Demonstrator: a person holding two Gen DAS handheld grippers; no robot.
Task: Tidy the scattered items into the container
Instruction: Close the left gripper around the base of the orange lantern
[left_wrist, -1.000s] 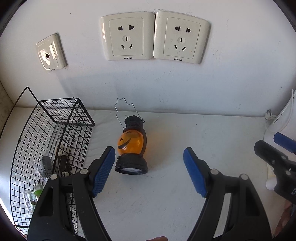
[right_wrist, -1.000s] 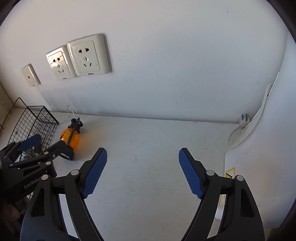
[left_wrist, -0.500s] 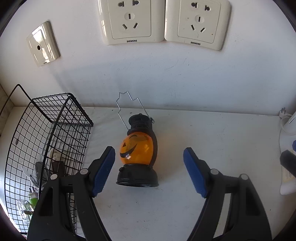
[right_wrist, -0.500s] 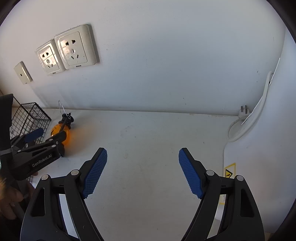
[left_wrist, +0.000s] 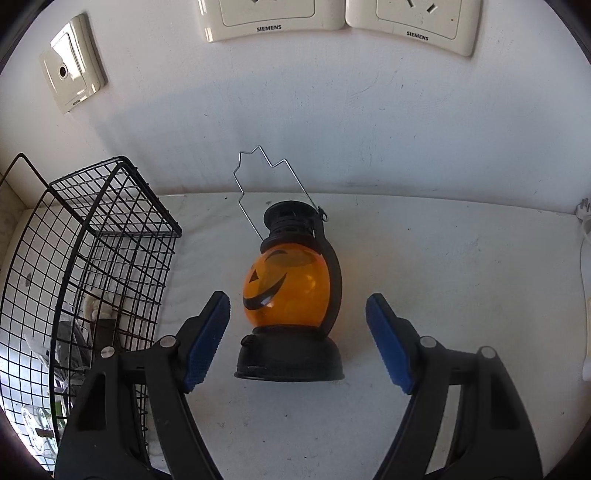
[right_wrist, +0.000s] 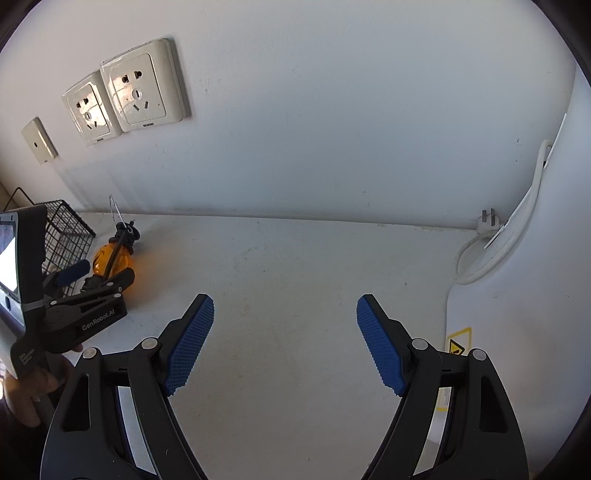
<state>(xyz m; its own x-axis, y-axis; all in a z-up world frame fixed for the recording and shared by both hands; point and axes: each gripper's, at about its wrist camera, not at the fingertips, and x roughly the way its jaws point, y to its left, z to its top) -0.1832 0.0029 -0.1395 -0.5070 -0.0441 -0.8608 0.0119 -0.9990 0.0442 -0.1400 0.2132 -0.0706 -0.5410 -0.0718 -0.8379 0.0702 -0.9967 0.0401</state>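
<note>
An orange pumpkin-face lantern (left_wrist: 287, 295) with a black base, black cap and thin wire handle stands upright on the white counter. My left gripper (left_wrist: 297, 341) is open, its blue pads on either side of the lantern's base, not touching it. A black wire basket (left_wrist: 92, 258) stands to the left and holds several small items. In the right wrist view the lantern (right_wrist: 110, 256) and the basket (right_wrist: 64, 229) sit far left with the left gripper (right_wrist: 99, 275) at them. My right gripper (right_wrist: 284, 343) is open and empty over bare counter.
The white wall (left_wrist: 332, 122) rises just behind the lantern, with two sockets (left_wrist: 273, 14) and a small wall plate (left_wrist: 72, 83). A white appliance (right_wrist: 524, 288) with a looped cord and plug (right_wrist: 487, 221) stands at the counter's right end.
My left gripper has moved forward, so the lantern now sits between its open pads. The right gripper has shifted only slightly and stays open.
</note>
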